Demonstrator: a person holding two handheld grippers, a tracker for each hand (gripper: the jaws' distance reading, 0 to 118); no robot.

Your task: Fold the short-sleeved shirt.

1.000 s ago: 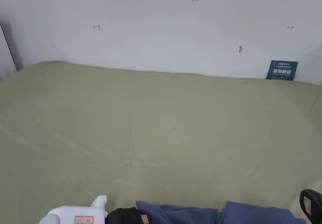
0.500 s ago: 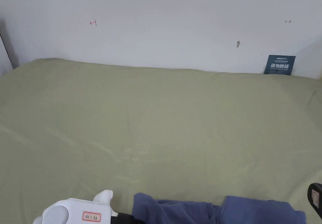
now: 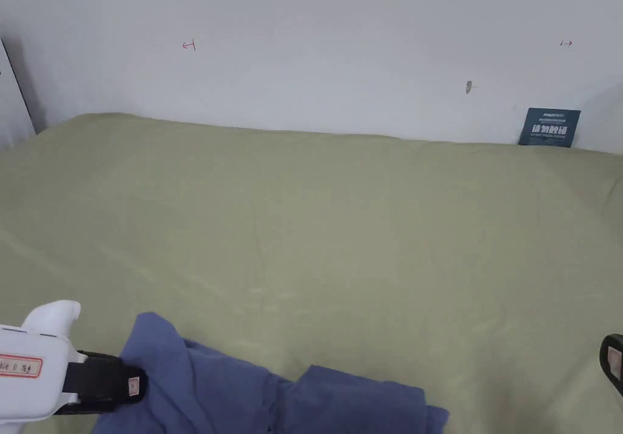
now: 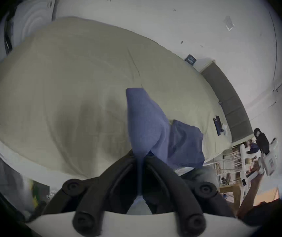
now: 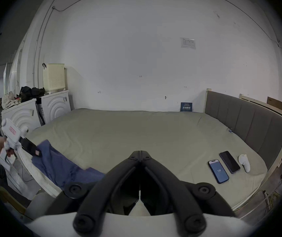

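A blue short-sleeved shirt lies crumpled at the near edge of the olive-green bed, partly hanging over it. My left gripper is at the lower left of the head view, shut on an edge of the shirt; in the left gripper view the cloth runs up from between its closed jaws. My right gripper has its jaws together with nothing between them, held off to the right over the bed's near edge; its tip shows at the head view's right border. The shirt also shows in the right gripper view.
Two phones and a white controller lie on the bed's right side near a grey padded headboard. A dark card leans on the white wall. White cabinets stand left of the bed.
My left gripper has moved left and pulled the shirt with it, so more blue cloth now lies on the bed. The right gripper has stayed at the right border.
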